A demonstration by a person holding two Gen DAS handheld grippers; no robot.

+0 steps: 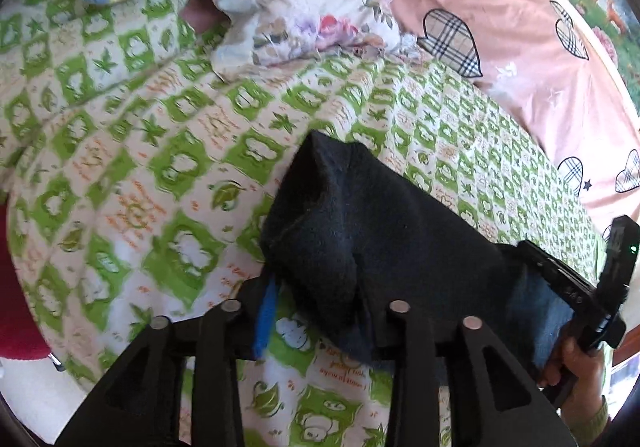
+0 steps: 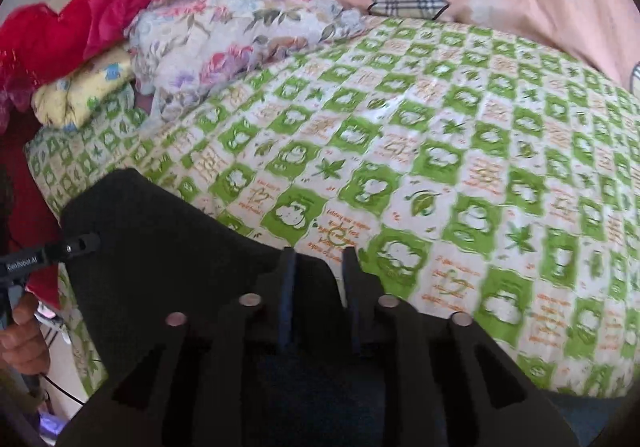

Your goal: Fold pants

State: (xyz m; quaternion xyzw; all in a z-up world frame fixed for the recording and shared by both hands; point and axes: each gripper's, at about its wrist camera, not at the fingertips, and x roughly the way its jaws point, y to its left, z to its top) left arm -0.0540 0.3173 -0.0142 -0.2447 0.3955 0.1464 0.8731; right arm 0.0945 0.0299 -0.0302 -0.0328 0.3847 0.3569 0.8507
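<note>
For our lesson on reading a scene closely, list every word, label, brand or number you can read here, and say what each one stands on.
"GenRobot AI", first letters uncertain because small and soft: white label on the body of the left tongs.
Orange lettering printed all over the green-and-white bedsheet: upside down and blurred, not readable.
No other words, numbers or signs show.

Right wrist view: white lettering on the left gripper (image 2: pixel 48 253) body, partly blurred, appears to read "EvoRobot AI". Orange script lines printed on the bed's green-checked sheet (image 2: pixel 460 151): too blurred and small to read.
</note>
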